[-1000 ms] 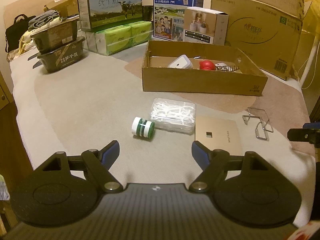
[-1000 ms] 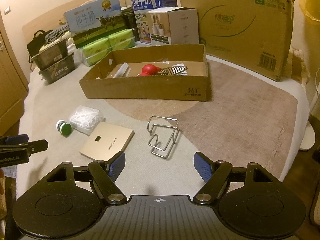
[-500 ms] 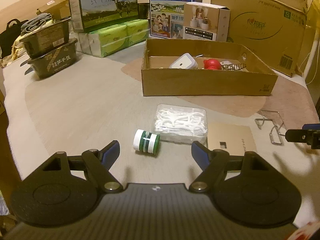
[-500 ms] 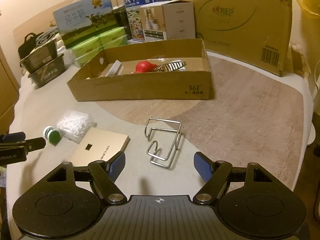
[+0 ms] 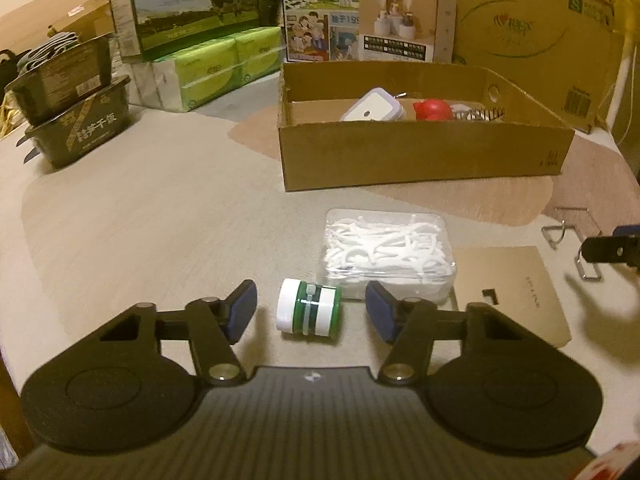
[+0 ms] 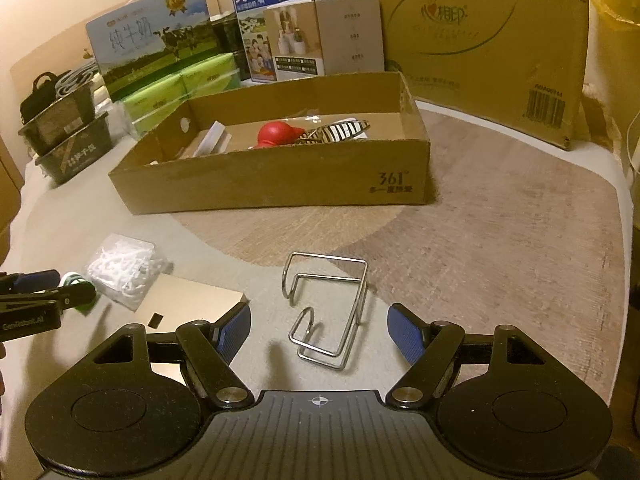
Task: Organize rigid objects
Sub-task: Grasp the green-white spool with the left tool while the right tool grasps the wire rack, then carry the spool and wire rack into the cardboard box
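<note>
Your cardboard box [image 6: 280,184] sits mid-surface toward the far edge. Nearer you lie the wire rack [image 6: 326,312] and the green-and-white roll [image 5: 309,312]. Your left gripper [image 5: 311,310], jaws just closing, straddles the roll untouched; your right gripper [image 6: 319,330] stands released around the rack.

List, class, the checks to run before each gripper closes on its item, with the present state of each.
1. Green-and-white roll between the left gripper pads: ok; jaws have just been closing.
2. Pads touching the roll: not ok, gaps on both sides.
3. Wire rack centred before the right gripper: ok, jaws open.
4. Floss-pick box clear of the left pads: cannot tell.
5. Room in the cardboard tray: ok.
</note>
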`<action>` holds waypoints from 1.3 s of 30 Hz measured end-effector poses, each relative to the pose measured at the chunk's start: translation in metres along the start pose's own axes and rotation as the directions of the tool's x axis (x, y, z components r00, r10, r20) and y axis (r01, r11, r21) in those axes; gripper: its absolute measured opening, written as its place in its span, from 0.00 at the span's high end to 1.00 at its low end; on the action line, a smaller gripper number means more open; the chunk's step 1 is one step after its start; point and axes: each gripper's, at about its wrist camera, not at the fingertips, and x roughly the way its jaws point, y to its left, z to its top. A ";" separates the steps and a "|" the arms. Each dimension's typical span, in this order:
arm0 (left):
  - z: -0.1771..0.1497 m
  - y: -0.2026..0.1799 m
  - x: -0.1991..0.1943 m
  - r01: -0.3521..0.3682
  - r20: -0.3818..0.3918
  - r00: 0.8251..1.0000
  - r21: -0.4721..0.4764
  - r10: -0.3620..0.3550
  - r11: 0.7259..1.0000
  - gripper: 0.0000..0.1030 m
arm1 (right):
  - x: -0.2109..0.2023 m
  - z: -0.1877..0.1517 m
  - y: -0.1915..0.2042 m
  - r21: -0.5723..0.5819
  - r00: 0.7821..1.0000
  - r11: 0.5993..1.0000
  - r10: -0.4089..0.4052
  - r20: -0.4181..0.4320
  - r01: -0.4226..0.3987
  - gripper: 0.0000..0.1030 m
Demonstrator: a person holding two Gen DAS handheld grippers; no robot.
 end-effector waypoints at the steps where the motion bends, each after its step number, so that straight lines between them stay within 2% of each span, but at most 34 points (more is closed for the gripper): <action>1: 0.000 0.001 0.002 0.004 -0.002 1.000 0.005 -0.004 1.000 0.51 | 0.001 0.000 0.001 -0.001 1.000 1.000 -0.001 0.000 0.001 0.27; 6: -0.001 0.003 0.005 0.014 -0.012 1.000 0.014 -0.014 1.000 0.69 | 0.008 0.002 0.002 -0.002 1.000 1.000 -0.011 -0.002 0.011 0.27; 8: -0.002 0.003 0.006 0.021 -0.019 1.000 0.014 -0.020 1.000 0.72 | 0.010 0.003 0.003 -0.003 1.000 1.000 -0.018 0.002 0.018 0.27; 22: -0.008 0.001 -0.009 0.008 -0.016 1.000 -0.032 -0.008 0.999 0.72 | 0.037 0.013 0.008 0.012 0.997 0.997 -0.072 -0.002 0.072 0.28; 26: -0.007 0.001 -0.012 0.012 -0.013 1.000 -0.050 -0.013 0.999 0.72 | 0.044 0.014 0.008 0.014 0.996 0.996 -0.092 -0.019 0.092 0.38; 31: -0.006 -0.001 -0.014 0.022 -0.015 1.000 -0.050 -0.023 0.999 0.72 | 0.045 0.014 0.006 0.022 0.995 0.995 -0.100 -0.017 0.101 0.46; 39: -0.003 -0.007 -0.021 0.026 -0.010 1.000 -0.047 -0.027 0.999 0.72 | 0.038 0.015 0.004 0.027 0.996 0.996 -0.089 -0.010 0.090 0.48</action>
